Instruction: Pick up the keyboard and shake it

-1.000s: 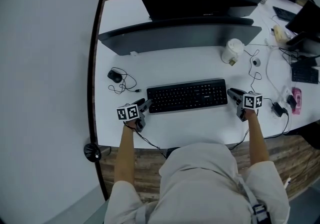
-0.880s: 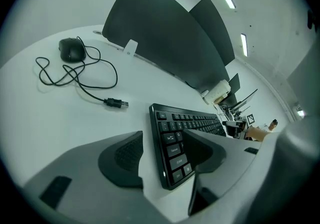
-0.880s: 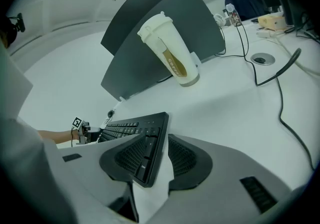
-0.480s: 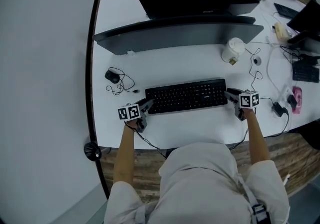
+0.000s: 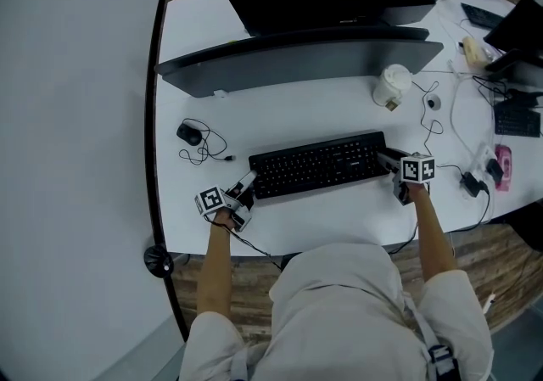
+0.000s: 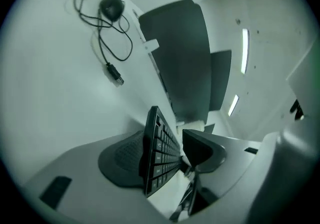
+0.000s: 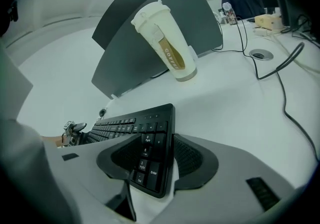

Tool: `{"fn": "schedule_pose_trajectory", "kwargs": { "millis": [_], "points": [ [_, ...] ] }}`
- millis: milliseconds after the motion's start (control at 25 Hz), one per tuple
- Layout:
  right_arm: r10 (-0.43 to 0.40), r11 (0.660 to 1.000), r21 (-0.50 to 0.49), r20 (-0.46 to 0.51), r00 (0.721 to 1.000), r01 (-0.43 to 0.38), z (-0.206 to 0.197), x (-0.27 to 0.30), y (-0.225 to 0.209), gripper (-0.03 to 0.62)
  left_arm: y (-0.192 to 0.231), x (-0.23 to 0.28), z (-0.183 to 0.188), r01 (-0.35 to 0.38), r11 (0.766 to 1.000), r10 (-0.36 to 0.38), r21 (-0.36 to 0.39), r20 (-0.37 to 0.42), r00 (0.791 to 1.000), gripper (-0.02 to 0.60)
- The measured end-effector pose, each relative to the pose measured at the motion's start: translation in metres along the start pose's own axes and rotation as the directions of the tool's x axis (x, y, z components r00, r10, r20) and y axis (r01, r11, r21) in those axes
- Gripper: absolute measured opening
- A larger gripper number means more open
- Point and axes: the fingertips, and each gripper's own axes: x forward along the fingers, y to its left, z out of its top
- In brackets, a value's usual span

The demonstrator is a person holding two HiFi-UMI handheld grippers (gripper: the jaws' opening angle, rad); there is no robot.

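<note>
A black keyboard (image 5: 318, 165) lies flat on the white desk (image 5: 339, 214), just in front of the person. My left gripper (image 5: 246, 187) is at its left end. In the left gripper view the keyboard (image 6: 157, 153) stands between the jaws, with a gap to one pad (image 6: 200, 150). My right gripper (image 5: 386, 159) is at the right end, and the number-pad corner (image 7: 145, 153) sits between its pads. Both sets of jaws have just been opening and neither presses on the keyboard.
A paper coffee cup (image 5: 393, 85) stands behind the keyboard's right end. A wired mouse (image 5: 188, 134) with a loose cable lies at the back left. A wide dark monitor (image 5: 297, 61) spans the back. Cables (image 5: 441, 116) and a second keyboard (image 5: 516, 123) lie to the right.
The left gripper has rolled about its own axis, so its marker cube now sits lower and tilted. The right gripper has edged left onto the keyboard's end. The keyboard stays on the desk.
</note>
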Motion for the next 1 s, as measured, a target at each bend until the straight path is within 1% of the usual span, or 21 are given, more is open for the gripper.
{"fn": "schedule_pose_trajectory", "kwargs": {
  "millis": [40, 80, 120, 160, 200, 280, 440, 480, 520, 560, 600, 640, 680, 720, 760, 800, 840, 920, 1000],
  "points": [
    [0.001, 1.0, 0.002, 0.0, 1.0, -0.001, 0.0, 0.0, 0.0, 0.222, -0.006, -0.004, 0.005, 0.059, 0.996, -0.055, -0.071, 0.062, 0.997, 0.261],
    [0.0, 1.0, -0.001, 0.001, 1.0, 0.0, 0.0, 0.0, 0.001, 0.222, -0.01, -0.008, 0.01, 0.118, 0.985, -0.103, -0.127, 0.119, 0.988, 0.26],
    [-0.004, 1.0, -0.005, 0.004, 1.0, 0.004, 0.0, 0.0, 0.001, 0.222, -0.014, -0.011, 0.014, 0.171, 0.971, -0.143, -0.17, 0.164, 0.976, 0.251],
    [-0.01, 1.0, -0.007, 0.008, 1.0, 0.01, 0.0, 0.0, 0.0, 0.222, -0.016, -0.013, 0.016, 0.213, 0.956, -0.174, -0.203, 0.192, 0.966, 0.238],
    [-0.016, 1.0, -0.006, 0.012, 1.0, 0.016, 0.0, 0.0, -0.001, 0.224, -0.018, -0.014, 0.016, 0.241, 0.944, -0.195, -0.227, 0.206, 0.959, 0.225],
    [-0.022, 1.0, -0.005, 0.015, 1.0, 0.022, 0.002, -0.001, -0.003, 0.224, -0.021, -0.015, 0.016, 0.279, 0.923, -0.225, -0.264, 0.218, 0.95, 0.219],
    [-0.014, 1.0, -0.005, 0.01, 1.0, 0.014, 0.001, -0.001, 0.0, 0.229, -0.029, -0.024, 0.016, 0.368, 0.867, -0.296, -0.335, 0.247, 0.923, 0.216],
    [-0.008, 1.0, -0.005, 0.008, 1.0, 0.008, 0.001, -0.001, 0.001, 0.229, -0.031, -0.024, 0.014, 0.378, 0.86, -0.309, -0.343, 0.239, 0.921, 0.215],
    [-0.004, 1.0, -0.004, 0.006, 1.0, 0.004, 0.001, -0.001, 0.001, 0.229, -0.034, -0.022, 0.011, 0.38, 0.858, -0.32, -0.347, 0.219, 0.922, 0.216],
    [0.0, 1.0, -0.004, 0.003, 1.0, 0.0, 0.002, -0.001, 0.0, 0.229, -0.038, -0.02, 0.007, 0.375, 0.86, -0.328, -0.346, 0.188, 0.926, 0.215],
    [0.004, 1.0, -0.005, -0.002, 1.0, -0.004, 0.001, -0.002, 0.0, 0.229, -0.041, -0.017, 0.0, 0.362, 0.868, -0.334, -0.339, 0.141, 0.932, 0.216],
    [0.011, 1.0, -0.009, -0.01, 1.0, -0.011, 0.0, -0.002, -0.001, 0.229, -0.045, -0.014, -0.011, 0.341, 0.884, -0.337, -0.32, 0.072, 0.939, 0.215],
    [0.02, 1.0, -0.017, -0.021, 1.0, -0.02, -0.002, -0.002, -0.001, 0.229, -0.049, -0.01, -0.024, 0.315, 0.903, -0.334, -0.292, -0.014, 0.943, 0.216],
    [0.027, 0.999, -0.026, -0.031, 0.999, -0.028, -0.003, -0.002, 0.0, 0.229, -0.052, -0.006, -0.037, 0.288, 0.923, -0.322, -0.257, -0.103, 0.941, 0.219],
    [0.033, 0.999, -0.036, -0.04, 0.999, -0.034, -0.004, -0.002, 0.0, 0.229, -0.055, -0.002, -0.048, 0.262, 0.939, -0.303, -0.224, -0.174, 0.937, 0.221],
    [0.037, 0.998, -0.042, -0.044, 0.998, -0.039, -0.003, -0.002, 0.001, 0.229, -0.057, 0.002, -0.055, 0.239, 0.951, -0.28, -0.197, -0.216, 0.935, 0.224],
    [0.04, 0.998, -0.045, -0.045, 0.998, -0.042, -0.002, -0.002, 0.001, 0.229, -0.057, 0.006, -0.057, 0.221, 0.958, -0.26, -0.181, -0.233, 0.937, 0.224],
    [0.041, 0.998, -0.047, -0.044, 0.998, -0.043, -0.001, -0.001, 0.002, 0.229, -0.054, 0.012, -0.06, 0.198, 0.966, -0.235, -0.165, -0.241, 0.942, 0.224],
    [0.041, 0.997, -0.056, -0.048, 0.998, -0.043, -0.003, -0.001, 0.002, 0.229, -0.05, 0.019, -0.071, 0.177, 0.977, -0.206, -0.122, -0.287, 0.936, 0.224]
  ]
}}
